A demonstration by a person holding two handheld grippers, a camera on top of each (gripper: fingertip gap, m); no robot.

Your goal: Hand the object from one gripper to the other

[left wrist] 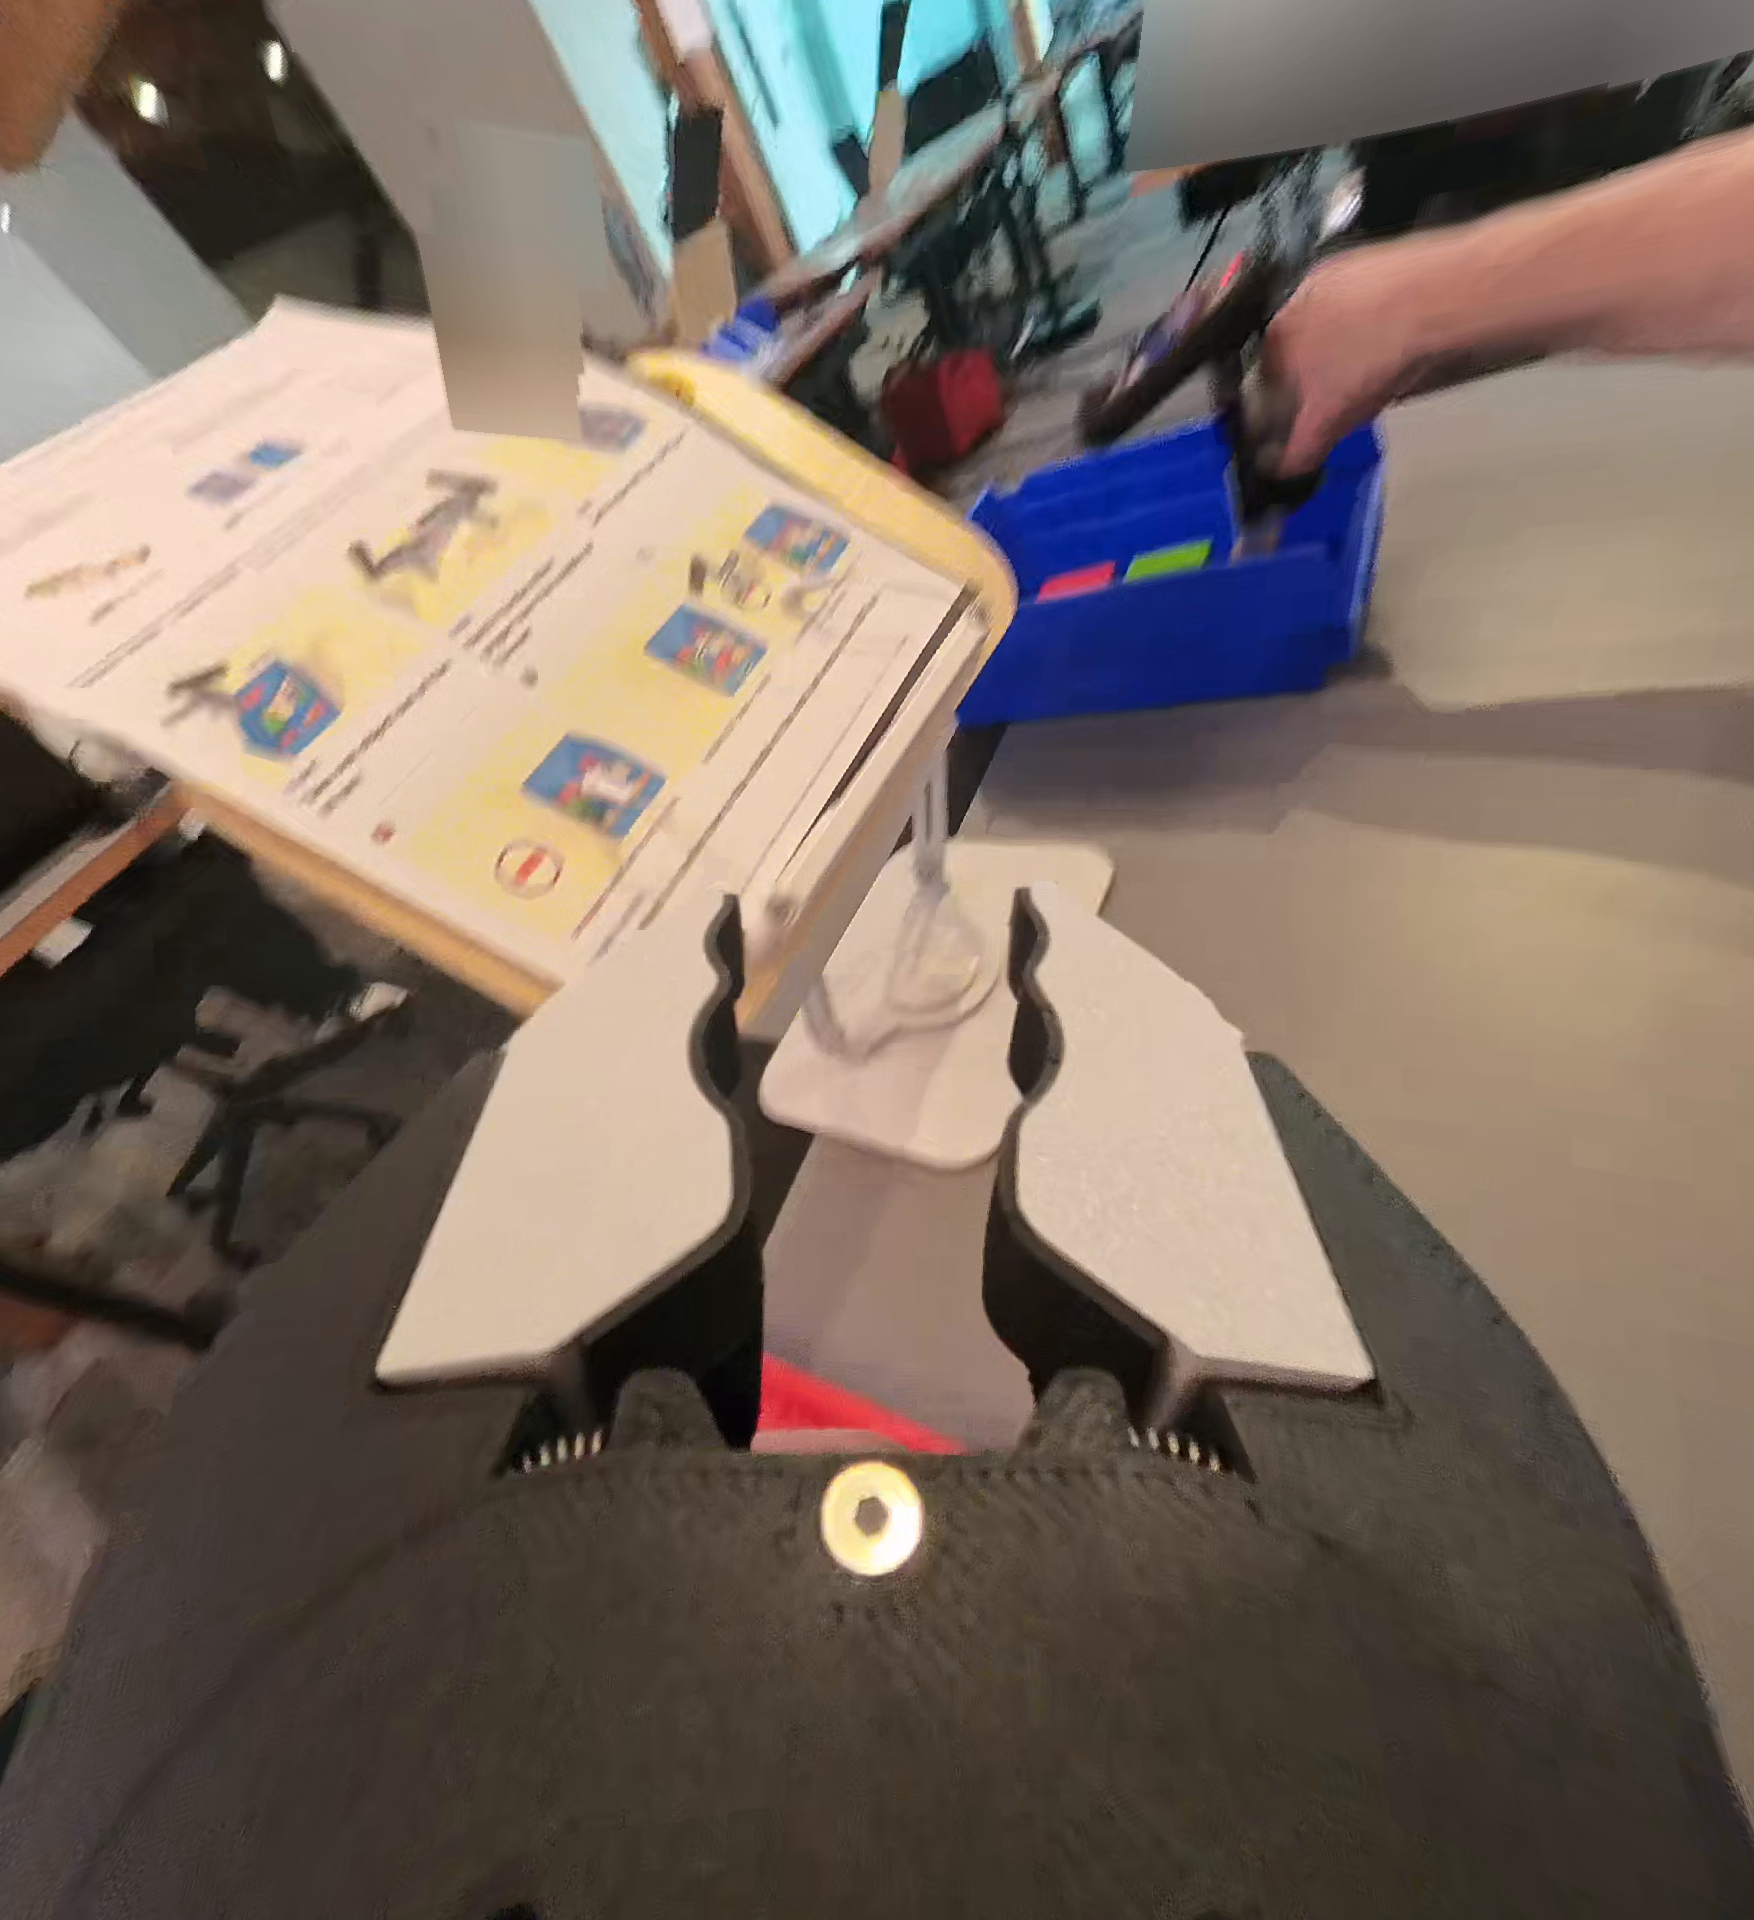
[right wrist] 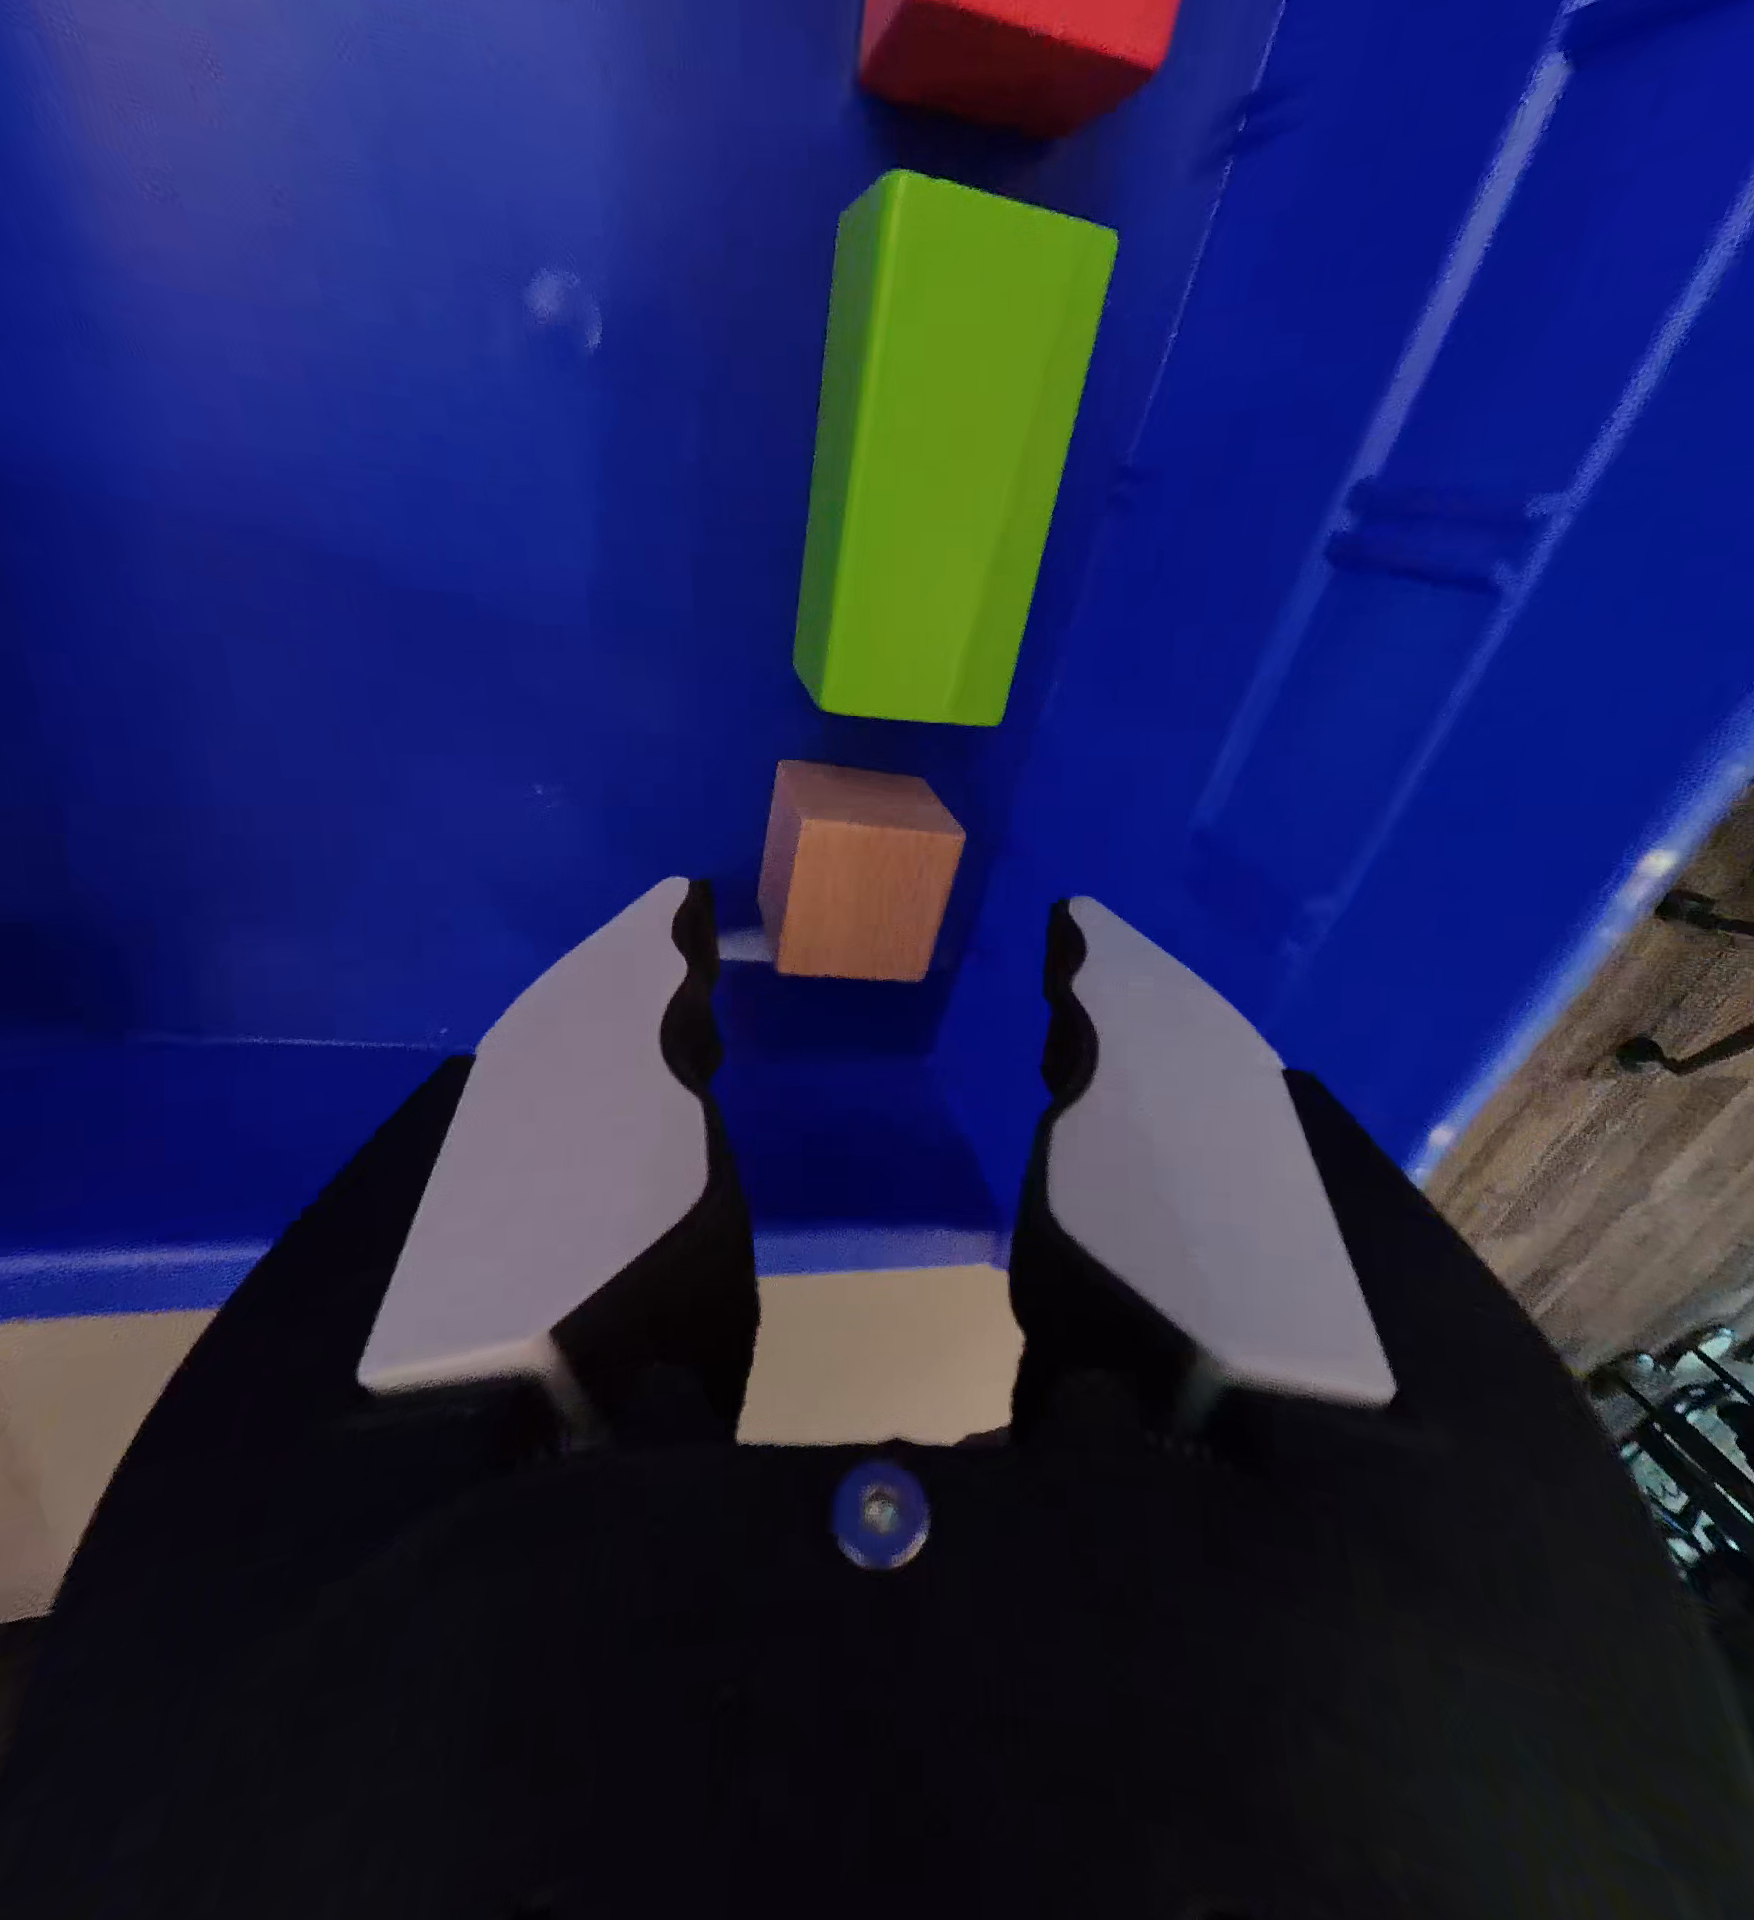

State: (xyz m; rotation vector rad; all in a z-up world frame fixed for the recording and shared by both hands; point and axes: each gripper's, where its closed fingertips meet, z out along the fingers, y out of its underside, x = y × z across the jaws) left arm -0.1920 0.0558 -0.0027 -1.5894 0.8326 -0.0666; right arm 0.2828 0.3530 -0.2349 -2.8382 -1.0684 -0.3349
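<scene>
In the right wrist view my right gripper [right wrist: 878, 914] is open inside a blue bin [right wrist: 333, 520], its fingertips just short of a small wooden cube [right wrist: 862, 894] that no pad touches. Beyond the cube lie a green block [right wrist: 946, 457] and a red block [right wrist: 1018, 52] in a row along a divider. In the left wrist view my left gripper [left wrist: 873, 935] is open and holds nothing, above a grey table [left wrist: 1475, 1039] in front of a stand's white base [left wrist: 914, 1039]. The right gripper [left wrist: 1257, 436] shows far off, held by a hand over the blue bin [left wrist: 1164, 623].
An instruction sheet on a tilted board [left wrist: 457, 623] stands on the white base at the left. A person's forearm [left wrist: 1579, 260] reaches in from the right. Something red [left wrist: 831, 1403] shows below my left jaws. Chairs and clutter lie past the table's left edge. The green block [right wrist: 946, 457] lies around 7 centimetres away from my right fingertips.
</scene>
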